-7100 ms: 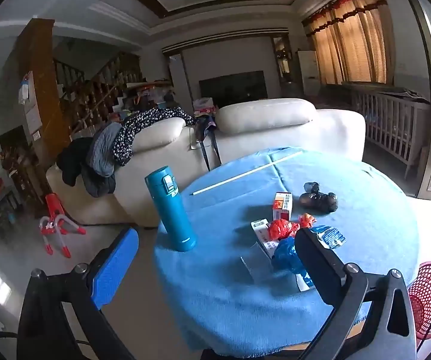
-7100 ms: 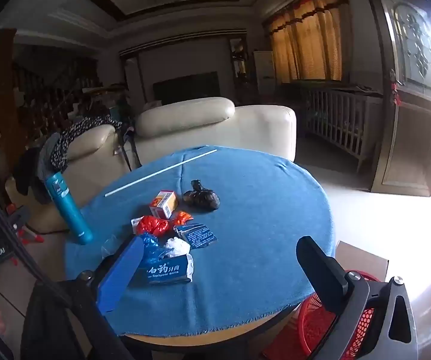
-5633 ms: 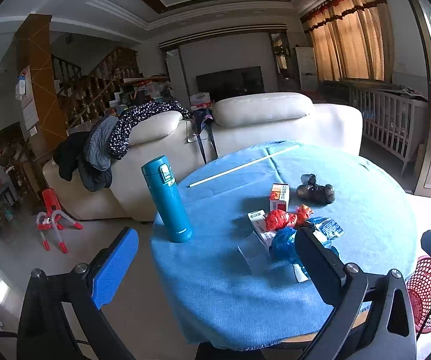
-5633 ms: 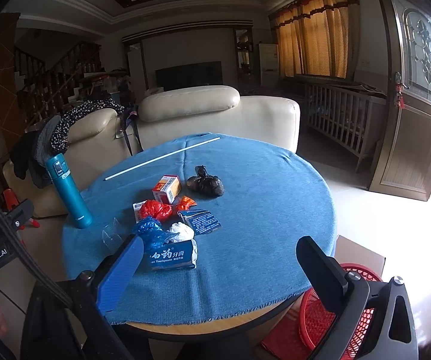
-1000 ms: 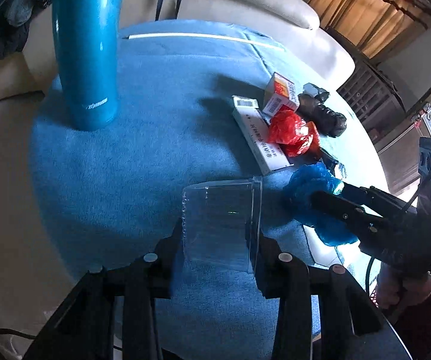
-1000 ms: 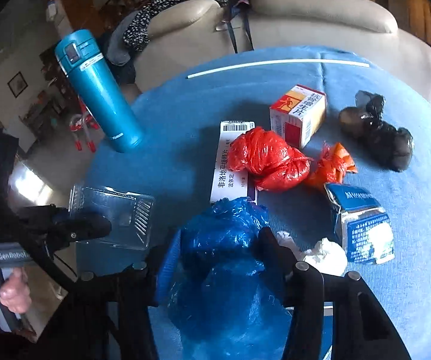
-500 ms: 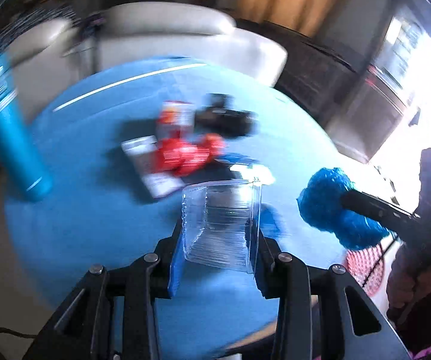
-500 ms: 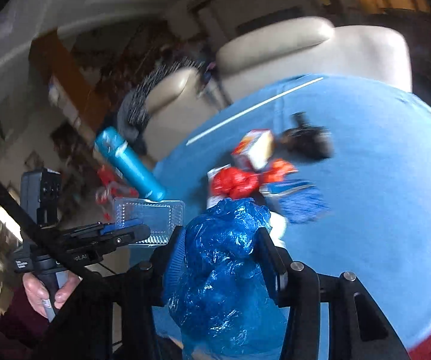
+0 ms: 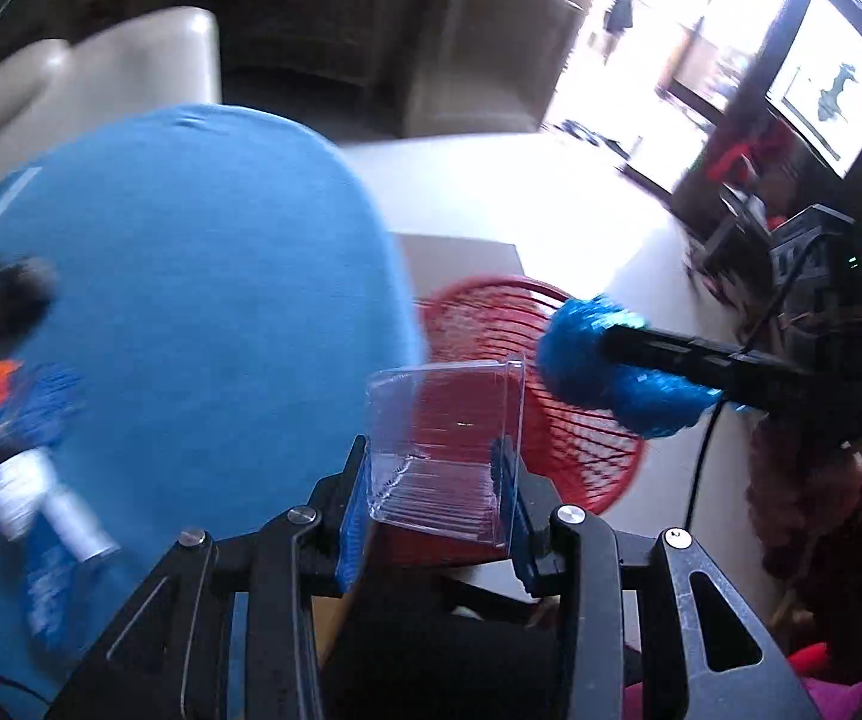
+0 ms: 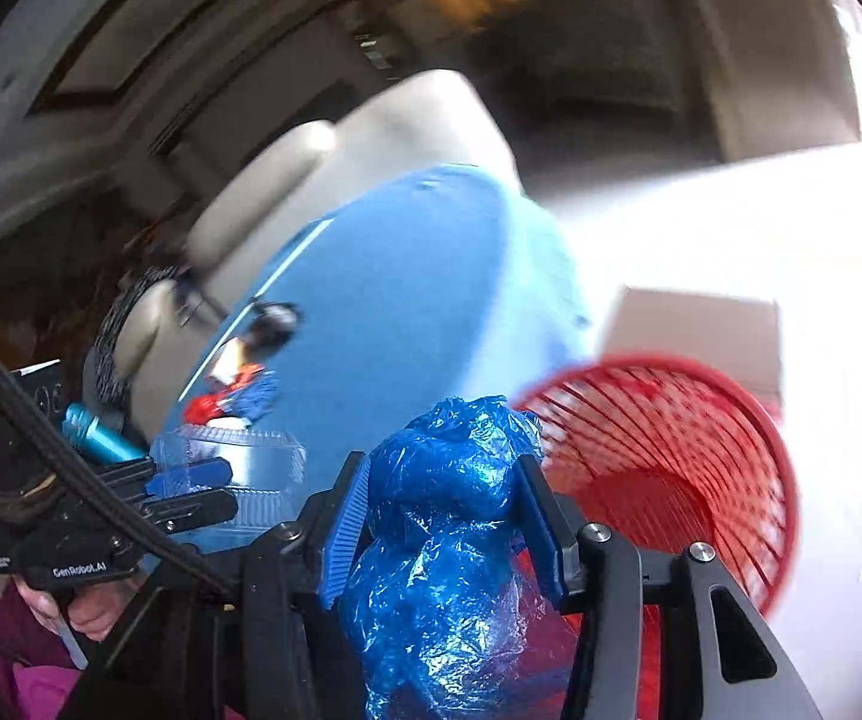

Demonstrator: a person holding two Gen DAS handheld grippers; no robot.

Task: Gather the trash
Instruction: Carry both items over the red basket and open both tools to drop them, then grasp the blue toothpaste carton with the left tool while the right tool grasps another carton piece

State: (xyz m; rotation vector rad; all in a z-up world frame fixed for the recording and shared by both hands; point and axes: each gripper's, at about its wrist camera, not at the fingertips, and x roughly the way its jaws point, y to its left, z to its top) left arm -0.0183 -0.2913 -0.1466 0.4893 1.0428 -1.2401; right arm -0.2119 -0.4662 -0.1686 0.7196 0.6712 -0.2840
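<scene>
The left gripper [image 9: 440,480] pinches a clear plastic clamshell box [image 9: 446,450] and the right gripper [image 10: 443,516] squeezes a crumpled blue plastic bag [image 10: 443,540]; both hang over the red mesh basket [image 10: 701,450] on the floor, right of the blue-clothed round table [image 9: 191,276]

Red basket [image 10: 671,450] gapes open-topped on the floor, bare floor beyond it; the table edge [image 9: 395,300] crowds its near side. A cardboard sheet [image 10: 695,324] lies flat just behind.

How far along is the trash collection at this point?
Nothing shows in the red basket yet. In hand: the left gripper holds a clear plastic container, the right gripper a blue plastic bag, both near the basket. Several wrappers remain on the table.
</scene>
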